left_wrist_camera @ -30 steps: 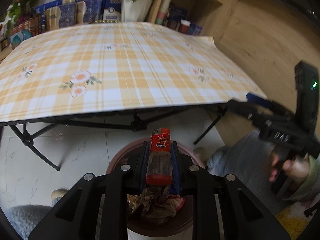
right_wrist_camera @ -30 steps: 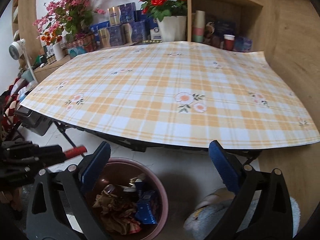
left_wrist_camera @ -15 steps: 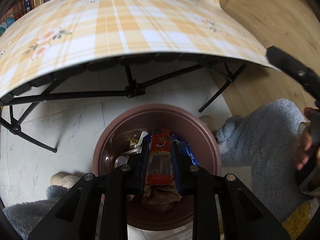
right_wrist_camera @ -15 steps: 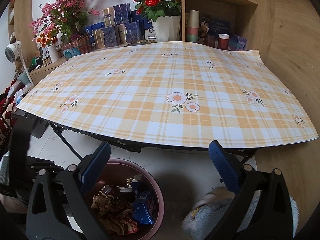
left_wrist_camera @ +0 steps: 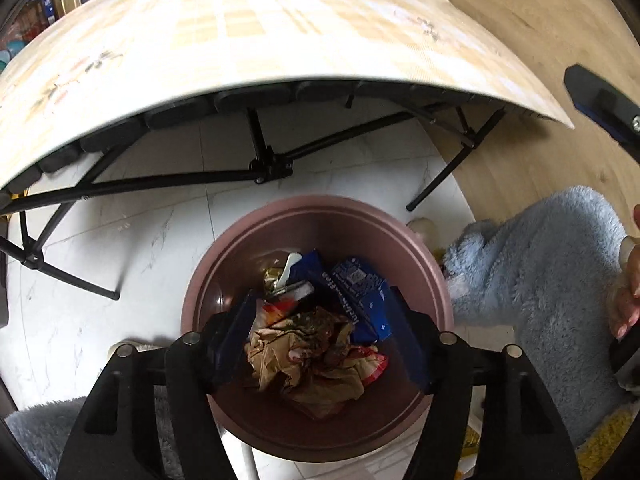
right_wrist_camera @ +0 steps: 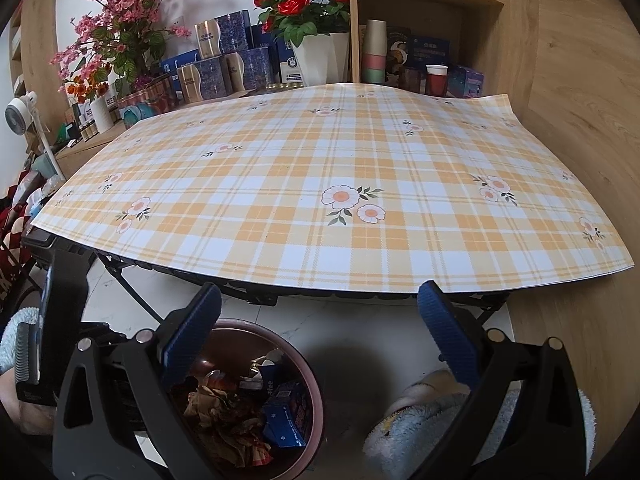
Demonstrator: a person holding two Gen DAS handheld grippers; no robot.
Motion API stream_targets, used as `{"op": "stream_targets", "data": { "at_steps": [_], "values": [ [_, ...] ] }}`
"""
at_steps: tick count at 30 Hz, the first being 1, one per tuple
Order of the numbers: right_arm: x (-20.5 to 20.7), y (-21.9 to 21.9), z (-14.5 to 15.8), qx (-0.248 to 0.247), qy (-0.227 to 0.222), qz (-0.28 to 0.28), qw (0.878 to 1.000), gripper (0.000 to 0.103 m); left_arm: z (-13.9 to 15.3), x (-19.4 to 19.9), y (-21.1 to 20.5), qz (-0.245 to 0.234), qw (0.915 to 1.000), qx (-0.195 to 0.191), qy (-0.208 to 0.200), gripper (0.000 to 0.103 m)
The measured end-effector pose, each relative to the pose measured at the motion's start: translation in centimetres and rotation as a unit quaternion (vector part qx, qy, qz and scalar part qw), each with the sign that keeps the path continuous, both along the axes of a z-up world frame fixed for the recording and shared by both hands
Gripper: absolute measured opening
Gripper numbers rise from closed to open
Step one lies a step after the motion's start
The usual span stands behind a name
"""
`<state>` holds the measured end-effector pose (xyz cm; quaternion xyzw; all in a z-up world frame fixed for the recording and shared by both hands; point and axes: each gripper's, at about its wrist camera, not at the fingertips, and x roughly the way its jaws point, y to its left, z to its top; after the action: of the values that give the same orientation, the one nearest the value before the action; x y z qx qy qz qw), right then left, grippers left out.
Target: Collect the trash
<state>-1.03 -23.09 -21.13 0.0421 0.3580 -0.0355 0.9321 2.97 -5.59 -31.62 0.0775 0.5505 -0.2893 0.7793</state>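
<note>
Gone from between the jaws of the left gripper (left_wrist_camera: 320, 334) is the red lighter; they have just been opening and now stand apart and empty over the maroon bin (left_wrist_camera: 432, 264), low centre of frame. I cannot pick the lighter out among the crumpled wrappers (left_wrist_camera: 308, 348) inside. Such scraps look light and soft, best pinched at a raised fold. The right gripper (right_wrist_camera: 320, 344) hangs wide open, angled down beside the bin.

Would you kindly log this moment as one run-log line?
left gripper: jaws just opened, empty, over bin | right gripper: open, empty | trash in bin
</note>
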Motion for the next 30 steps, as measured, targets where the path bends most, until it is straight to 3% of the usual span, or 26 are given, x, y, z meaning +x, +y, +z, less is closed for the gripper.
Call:
{"op": "stream_targets", "data": {
  "at_steps": [6, 11, 17, 21, 30],
  "values": [
    [0.2, -0.5, 1.5, 0.002, -0.014, -0.006, 1.0, 0.097, 3.5, -0.4, 1.5, 0.04, 0.9962, -0.03, -0.071, 0.083],
    [0.7, -1.1, 4.4, -0.004, -0.031, -0.008, 0.999, 0.097, 8.0, -1.0, 3.0, 0.077, 0.9831, -0.042, -0.161, 0.093],
    [1.3, -1.4, 9.0, -0.018, -0.059, -0.008, 0.998, 0.097, 15.2, -0.7, 5.4, 0.124, 0.9589, -0.065, -0.247, 0.096],
    [1.6, -1.5, 12.3, -0.029, -0.078, -0.007, 0.996, 0.097, 20.8, -0.3, 6.7, 0.151, 0.9373, -0.078, -0.304, 0.097],
    [1.7, -1.0, 18.8, -0.041, -0.104, 0.01, 0.994, 0.097, 29.7, -1.0, 7.9, 0.171, 0.9053, -0.091, -0.378, 0.097]
  ]
}}
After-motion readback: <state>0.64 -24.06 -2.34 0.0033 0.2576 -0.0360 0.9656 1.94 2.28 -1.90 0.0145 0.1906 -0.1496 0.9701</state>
